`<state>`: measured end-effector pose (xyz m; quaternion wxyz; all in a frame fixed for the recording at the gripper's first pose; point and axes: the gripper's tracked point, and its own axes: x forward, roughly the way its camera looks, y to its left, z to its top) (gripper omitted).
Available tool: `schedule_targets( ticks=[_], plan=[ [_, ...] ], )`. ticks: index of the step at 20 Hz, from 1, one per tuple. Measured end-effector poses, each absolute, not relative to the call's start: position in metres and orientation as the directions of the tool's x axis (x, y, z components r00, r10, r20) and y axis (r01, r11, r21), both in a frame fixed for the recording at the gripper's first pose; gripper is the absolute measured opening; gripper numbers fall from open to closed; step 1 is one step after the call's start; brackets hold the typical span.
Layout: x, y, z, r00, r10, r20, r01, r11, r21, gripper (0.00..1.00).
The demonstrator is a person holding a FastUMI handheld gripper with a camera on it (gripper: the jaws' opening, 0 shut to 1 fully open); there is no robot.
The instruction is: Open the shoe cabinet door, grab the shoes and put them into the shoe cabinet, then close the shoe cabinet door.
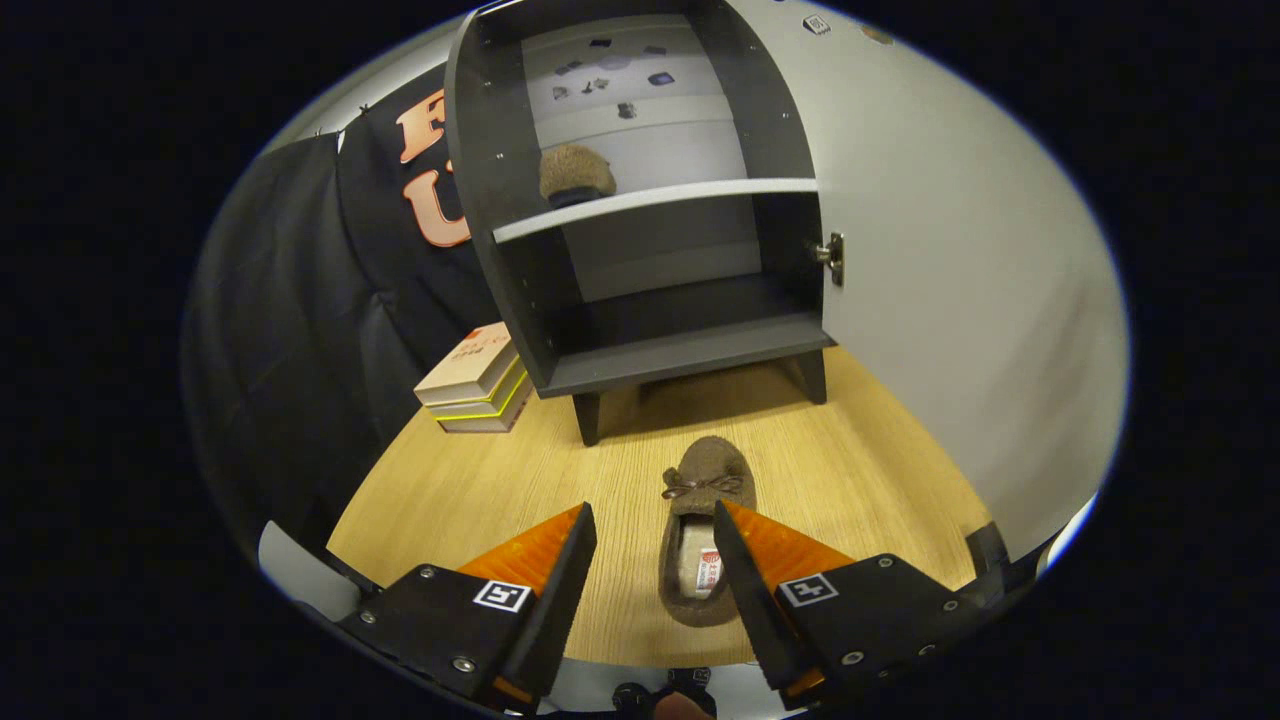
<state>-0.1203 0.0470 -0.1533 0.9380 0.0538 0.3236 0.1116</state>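
Gripper [655,545] spread wide, nothing pinched. Its two fingers straddle the near half of a brown slipper [703,530] lying on the wooden floor [480,480]. The right finger overlaps the slipper's right side; whether it touches the rim or rides above it, cannot tell. The left finger stands apart from the slipper, with bare wood between.

Slipper lies toe toward the cabinet, bow on the upper, heel end nearest the fingers, a label showing on the insole. The lengthwise lie suits a grasp across the sides or on one wall of the opening; judged, the fingers are lining up for that pick.

Shoe cabinet [640,220] stands just beyond the slipper on short legs. Its door [950,280] is swung fully open to the right, with a hinge [832,258] at the carcass edge. So the opening step reads as done. A second slipper [577,175] already sits on the middle shelf [655,200], left side, toe facing out. The bottom compartment is bare and lies low, nearest the slipper on the floor.

A stack of flat boxes [475,385] sits left of the cabinet, against the black cloth wall.

Judged stage: second slipper about to be taken; placing and closing the door remain. The soft upper will likely give under the fingers.
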Motion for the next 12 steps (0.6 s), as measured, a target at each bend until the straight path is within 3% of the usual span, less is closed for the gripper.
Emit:
schedule_targets(
  ticks=[7,12],
  plan=[
    [-0.115,0.045,-0.191,0.703,0.258,-0.663,-0.212,0.966,0.151,0.74],
    [-0.098,0.054,-0.206,0.687,0.275,-0.672,-0.231,0.96,0.157,0.66]
  ],
)
